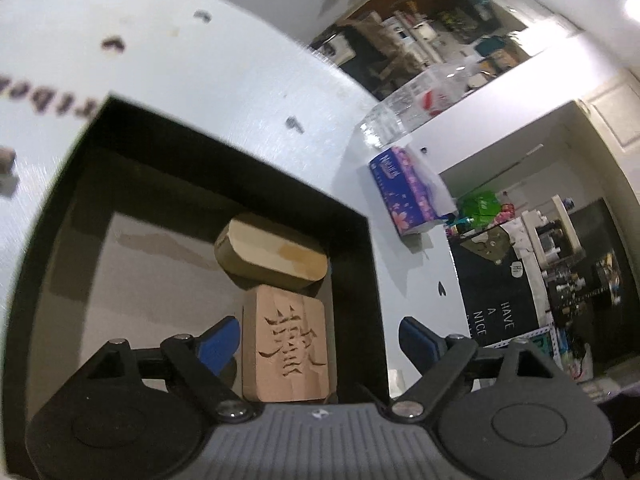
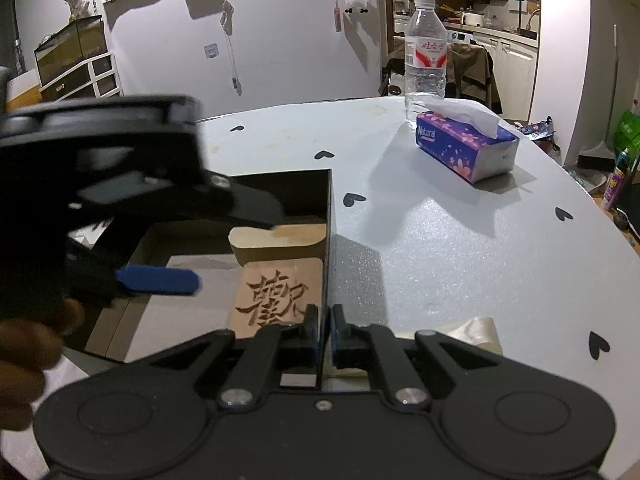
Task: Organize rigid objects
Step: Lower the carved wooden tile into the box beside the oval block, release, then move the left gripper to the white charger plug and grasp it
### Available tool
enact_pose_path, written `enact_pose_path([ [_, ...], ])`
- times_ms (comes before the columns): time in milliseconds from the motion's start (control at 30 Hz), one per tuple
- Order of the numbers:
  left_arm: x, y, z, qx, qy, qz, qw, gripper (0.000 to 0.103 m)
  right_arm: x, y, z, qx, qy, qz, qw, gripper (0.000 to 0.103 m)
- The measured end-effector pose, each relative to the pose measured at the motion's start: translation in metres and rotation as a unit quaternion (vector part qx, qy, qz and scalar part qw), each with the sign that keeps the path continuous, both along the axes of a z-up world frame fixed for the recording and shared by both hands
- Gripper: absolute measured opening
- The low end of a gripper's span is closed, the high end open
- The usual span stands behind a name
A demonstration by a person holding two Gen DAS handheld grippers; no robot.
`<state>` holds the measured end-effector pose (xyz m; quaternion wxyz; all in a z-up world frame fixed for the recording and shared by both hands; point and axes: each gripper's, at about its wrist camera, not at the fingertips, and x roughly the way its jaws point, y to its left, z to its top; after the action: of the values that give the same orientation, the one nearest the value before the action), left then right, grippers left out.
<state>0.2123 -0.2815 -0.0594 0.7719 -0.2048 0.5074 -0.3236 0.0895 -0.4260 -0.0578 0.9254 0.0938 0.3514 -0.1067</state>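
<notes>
Left claw (image 1: 318,338) spread wide, empty, straddling carved wooden block (image 1: 290,344) in black box (image 1: 362,264) corner, oval block (image 1: 270,254) at 12 o'clock. Right claw (image 2: 325,330) pinching box wall. Risk: withdrawing finger snags wall, shifts box; pinch slipping.

Left gripper (image 1: 320,340) sits low in frame, jaws wide apart, blue pads (image 1: 416,334) clear of everything. Carved wooden block (image 1: 290,346) lies flat between them at bottom centre, nearer the left pad, not pressed by either; whether the left pad touches it is unclear. Just above it in frame, a plain rounded wooden block (image 1: 270,258) lies in contact with its top edge. Both are inside the black box (image 1: 224,168), against its right wall. White table (image 1: 240,80) with dark heart marks fills upper left. Tissue pack (image 1: 404,196) right of centre, clear bottle (image 1: 416,104) above it, image blurred.
</notes>
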Motion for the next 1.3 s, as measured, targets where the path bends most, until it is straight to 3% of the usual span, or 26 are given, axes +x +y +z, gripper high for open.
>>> enact_pose_path([
  [167,-0.013,0.016,0.022,0.018,-0.062,-0.011,0.9979,0.094,0.0,0.0,0.0,0.0,0.0,0.0,1.0,0.006],
  [400,-0.034,0.05,0.047,0.042,-0.148,-0.002,0.9881,0.102,0.0,0.0,0.0,-0.001,0.0,-0.001,1.0,0.006],
  [700,-0.054,0.097,0.056,0.111,-0.253,0.048,0.9598,0.103,-0.001,0.001,0.0,-0.004,-0.001,-0.001,1.0,0.006],
  [867,-0.052,0.133,0.046,0.152,-0.28,0.083,0.9442,0.103,-0.001,0.005,0.001,-0.01,0.003,-0.004,1.0,0.006],
  [1167,-0.033,0.197,0.026,0.222,-0.281,0.127,0.925,0.103,0.0,0.009,0.003,-0.016,0.007,-0.011,1.0,0.004],
  [1300,-0.016,0.215,0.021,0.252,-0.284,0.125,0.9168,0.096,-0.001,0.011,0.006,-0.021,0.009,-0.014,1.0,0.004],
])
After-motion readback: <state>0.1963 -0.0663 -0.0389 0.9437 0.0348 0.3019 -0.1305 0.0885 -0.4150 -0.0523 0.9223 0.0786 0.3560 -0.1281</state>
